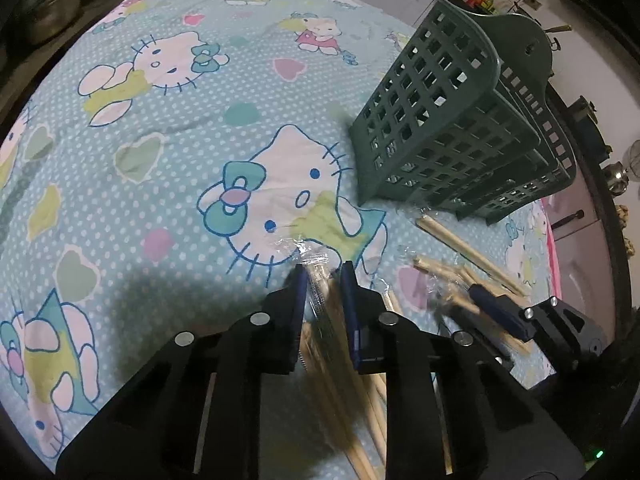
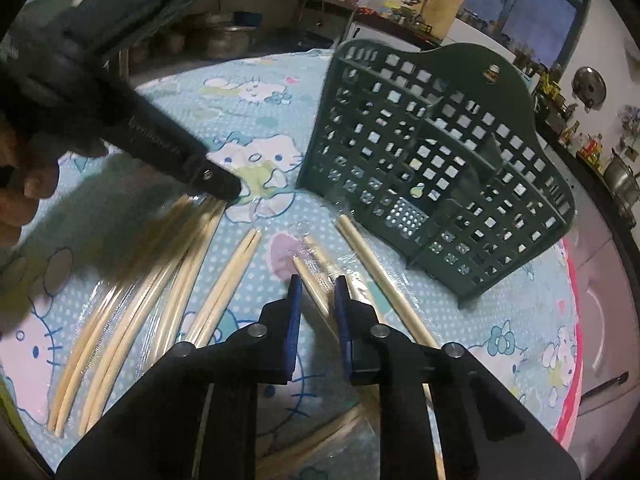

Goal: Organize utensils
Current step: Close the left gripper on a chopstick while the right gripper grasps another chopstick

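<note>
Several pairs of pale wooden chopsticks in clear plastic wrap lie on a Hello Kitty cloth (image 1: 160, 160). A dark green slotted utensil basket (image 1: 452, 128) stands at the right, also in the right wrist view (image 2: 432, 160). My left gripper (image 1: 322, 272) is shut on a wrapped chopstick pair (image 1: 332, 332); it shows from outside in the right wrist view (image 2: 216, 184). My right gripper (image 2: 316, 282) is shut on another wrapped pair (image 2: 312, 276), and shows blurred in the left wrist view (image 1: 464, 300). A loose pair (image 2: 228, 284) lies between them.
A single chopstick (image 2: 380, 280) lies just left of the basket's foot. More pairs (image 2: 120, 320) lie at the left on the cloth. Kitchen counters with pots and bottles (image 2: 224, 36) ring the table. A pink edge (image 2: 576, 340) runs along the right.
</note>
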`<state>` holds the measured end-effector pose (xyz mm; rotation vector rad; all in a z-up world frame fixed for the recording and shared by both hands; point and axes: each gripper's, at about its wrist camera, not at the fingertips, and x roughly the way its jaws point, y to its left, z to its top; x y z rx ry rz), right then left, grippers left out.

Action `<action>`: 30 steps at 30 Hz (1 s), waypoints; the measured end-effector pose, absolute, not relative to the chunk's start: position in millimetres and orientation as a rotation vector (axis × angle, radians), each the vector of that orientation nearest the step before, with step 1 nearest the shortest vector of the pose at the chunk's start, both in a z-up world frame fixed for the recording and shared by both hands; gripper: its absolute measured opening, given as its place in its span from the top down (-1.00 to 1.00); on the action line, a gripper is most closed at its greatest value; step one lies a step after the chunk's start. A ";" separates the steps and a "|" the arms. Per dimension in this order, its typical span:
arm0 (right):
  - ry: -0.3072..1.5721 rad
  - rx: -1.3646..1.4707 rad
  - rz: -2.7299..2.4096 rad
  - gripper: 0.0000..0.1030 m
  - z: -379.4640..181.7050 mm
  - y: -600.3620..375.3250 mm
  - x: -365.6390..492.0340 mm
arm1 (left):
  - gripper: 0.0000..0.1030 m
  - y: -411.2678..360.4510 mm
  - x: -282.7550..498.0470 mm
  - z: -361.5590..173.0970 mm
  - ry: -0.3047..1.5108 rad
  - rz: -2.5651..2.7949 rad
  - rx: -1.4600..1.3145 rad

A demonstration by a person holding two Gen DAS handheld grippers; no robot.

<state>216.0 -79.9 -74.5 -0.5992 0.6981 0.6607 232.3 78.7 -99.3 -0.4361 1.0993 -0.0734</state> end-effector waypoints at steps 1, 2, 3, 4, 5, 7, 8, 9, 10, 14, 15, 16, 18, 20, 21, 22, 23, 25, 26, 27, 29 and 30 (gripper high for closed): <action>0.696 -0.590 0.661 0.70 -73.5 -84.0 215.8 | 0.78 81.1 232.2 -99.2 1.099 -0.077 -0.438; 0.696 -0.575 0.661 0.70 -71.0 -87.2 217.9 | 0.80 83.6 232.0 -99.3 1.099 -0.081 -0.444; 0.697 -0.563 0.660 0.70 -68.8 -89.4 219.2 | 0.81 85.7 231.8 -99.7 1.098 -0.084 -0.450; 0.696 -0.553 0.658 0.71 -66.8 -91.5 220.5 | 0.84 88.4 230.3 -99.3 1.097 -0.087 -0.455; 0.696 -0.536 0.656 0.71 -63.5 -94.7 221.8 | 0.87 92.8 228.9 -99.0 1.094 -0.091 -0.468; 0.698 -0.513 0.654 0.71 -59.2 -100.2 225.4 | 0.89 100.4 225.4 -98.4 1.086 -0.104 -0.490; 0.698 -0.500 0.653 0.72 -55.3 -102.8 227.1 | 0.89 102.3 223.5 -96.0 1.079 -0.106 -0.496; 0.697 -0.492 0.653 0.72 -52.5 -104.2 227.3 | 0.89 104.1 222.3 -94.5 1.072 -0.110 -0.498; 0.697 -0.481 0.652 0.72 -49.3 -107.5 229.5 | 0.90 107.1 220.8 -92.2 1.064 -0.114 -0.500; 0.694 -0.446 0.660 0.73 -38.9 -116.1 228.0 | 0.90 113.2 213.5 -80.1 1.027 -0.137 -0.509; 0.691 -0.437 0.660 0.74 -35.1 -118.0 227.9 | 0.90 113.0 212.2 -76.6 1.019 -0.140 -0.507; 0.689 -0.433 0.660 0.74 -33.2 -118.4 226.9 | 0.91 113.0 210.7 -72.0 1.008 -0.146 -0.505; 0.682 -0.421 0.660 0.75 -25.1 -120.8 226.7 | 0.91 109.8 208.9 -60.5 0.980 -0.154 -0.489; 0.674 -0.412 0.656 0.76 -22.1 -115.7 214.3 | 0.92 103.6 207.7 -48.2 0.952 -0.170 -0.475; 0.667 -0.406 0.656 0.76 -17.3 -116.6 213.9 | 0.92 98.8 207.9 -42.7 0.939 -0.176 -0.469; 0.656 -0.403 0.654 0.77 -11.9 -116.9 210.7 | 0.92 96.9 207.1 -37.4 0.928 -0.182 -0.462; 0.648 -0.402 0.652 0.77 -8.7 -118.4 209.0 | 0.92 92.4 205.0 -30.9 0.911 -0.191 -0.453; 0.634 -0.397 0.648 0.78 -0.4 -120.9 207.0 | 0.93 84.3 204.8 -21.8 0.892 -0.205 -0.442; 0.622 -0.393 0.645 0.79 6.3 -123.3 205.3 | 0.93 77.5 205.2 -15.9 0.880 -0.215 -0.436; 0.615 -0.388 0.644 0.80 9.1 -124.1 203.7 | 0.94 74.6 205.0 -11.5 0.872 -0.222 -0.430; 0.601 -0.370 0.644 0.83 18.7 -127.3 202.0 | 0.94 66.4 204.9 -0.9 0.849 -0.236 -0.411; 0.596 -0.363 0.645 0.85 22.5 -129.4 201.3 | 0.94 63.1 205.7 1.3 0.844 -0.240 -0.406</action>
